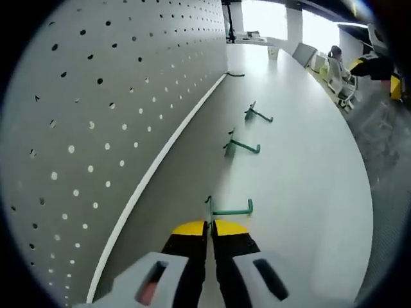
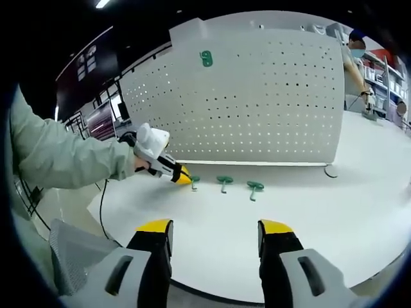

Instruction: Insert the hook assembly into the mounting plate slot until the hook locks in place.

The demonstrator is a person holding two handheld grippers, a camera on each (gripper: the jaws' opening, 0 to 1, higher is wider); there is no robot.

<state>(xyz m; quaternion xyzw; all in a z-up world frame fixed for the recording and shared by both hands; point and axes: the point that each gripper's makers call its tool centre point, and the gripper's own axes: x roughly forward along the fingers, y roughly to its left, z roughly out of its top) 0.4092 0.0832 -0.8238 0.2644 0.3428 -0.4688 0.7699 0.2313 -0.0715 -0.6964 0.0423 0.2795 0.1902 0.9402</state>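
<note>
- Your left tool (image 1: pixel 210 226) has its jaws closed together with nothing between them. Its yellow tips sit just short of the nearest hook (image 1: pixel 229 209) on the desk (image 1: pixel 308 179).
- In the right gripper view that same left tool (image 2: pixel 184 179) points down at the leftmost hook (image 2: pixel 194 181); your sleeve (image 2: pixel 64 157) reaches in from the left.
- Your right tool (image 2: pixel 215 231) is wide open and empty, hovering over the near edge of the desk (image 2: pixel 321 218), well apart from the hooks.
- Three green hooks lie in a row on the desk in front of the pegboard (image 2: pixel 257 96): the nearest one, a middle hook (image 1: pixel 241 145) and a far hook (image 1: pixel 255 114). The right gripper view shows the middle hook (image 2: pixel 224 182) and the far hook (image 2: pixel 254 187) as well.
- A fourth green hook (image 2: pixel 206 59) already hangs high on the pegboard's upper left.
- In the left gripper view the pegboard (image 1: pixel 115 96) runs along the left, standing on the desk.
- A small dark ring (image 2: pixel 331 172) lies by the pegboard's right foot.
</note>
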